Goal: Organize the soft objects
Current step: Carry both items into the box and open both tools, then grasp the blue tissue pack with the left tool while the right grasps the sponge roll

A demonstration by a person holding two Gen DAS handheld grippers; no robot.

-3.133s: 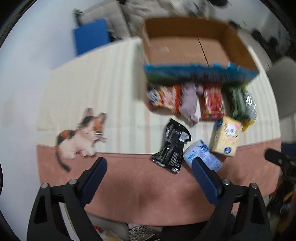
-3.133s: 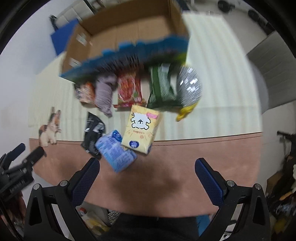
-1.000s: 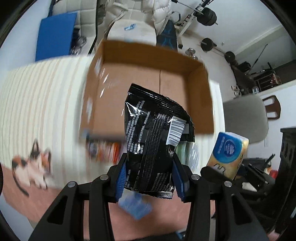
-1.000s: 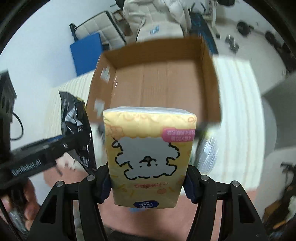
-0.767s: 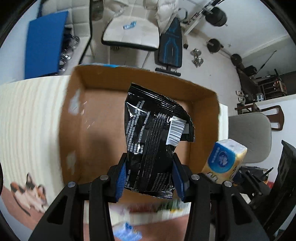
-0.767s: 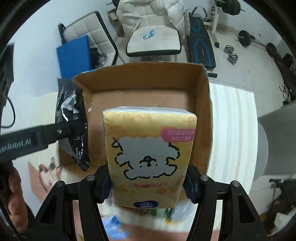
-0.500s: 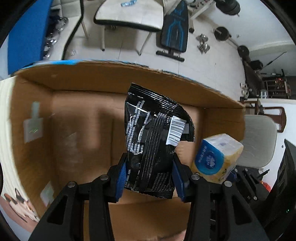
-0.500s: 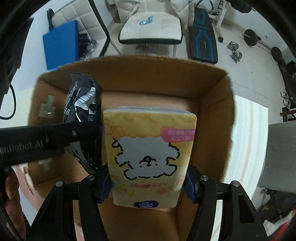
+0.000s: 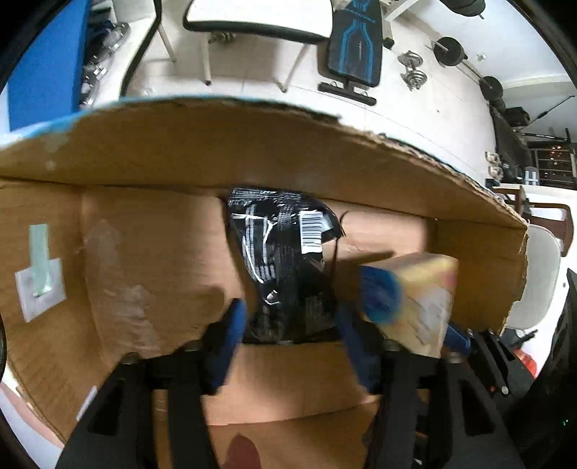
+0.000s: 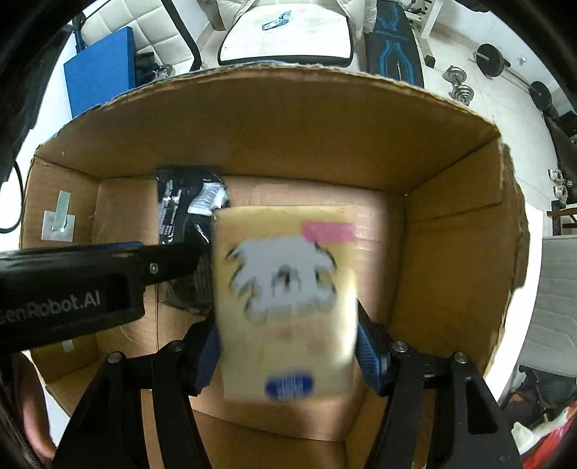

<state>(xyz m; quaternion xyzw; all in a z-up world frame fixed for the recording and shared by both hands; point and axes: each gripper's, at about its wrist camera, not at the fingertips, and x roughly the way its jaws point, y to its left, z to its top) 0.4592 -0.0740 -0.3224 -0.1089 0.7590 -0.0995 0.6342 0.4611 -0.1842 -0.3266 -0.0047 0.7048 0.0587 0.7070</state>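
Both grippers reach into an open cardboard box (image 9: 151, 252) (image 10: 450, 252). My left gripper (image 9: 288, 324) has its blue fingers spread, and the black foil packet (image 9: 285, 259) lies loose between and beyond them on the box floor. My right gripper (image 10: 285, 346) has its fingers spread beside the yellow tissue pack (image 10: 285, 296), which is motion-blurred and looks to be dropping free. The tissue pack also shows in the left wrist view (image 9: 411, 299), to the right of the packet. The black packet shows in the right wrist view (image 10: 187, 223), behind the left gripper's arm (image 10: 90, 285).
The box walls rise on all sides of both grippers. Beyond the box are a white chair (image 10: 288, 32), a blue panel (image 10: 101, 79), a weight bench (image 9: 355, 39) and dumbbells (image 9: 414, 72) on a white floor. A grey chair (image 10: 559, 303) stands at the right.
Both grippers have moved down into the box and opened. The black packet has left the left gripper and lies on the box floor. The tissue pack is slipping out of the right gripper.
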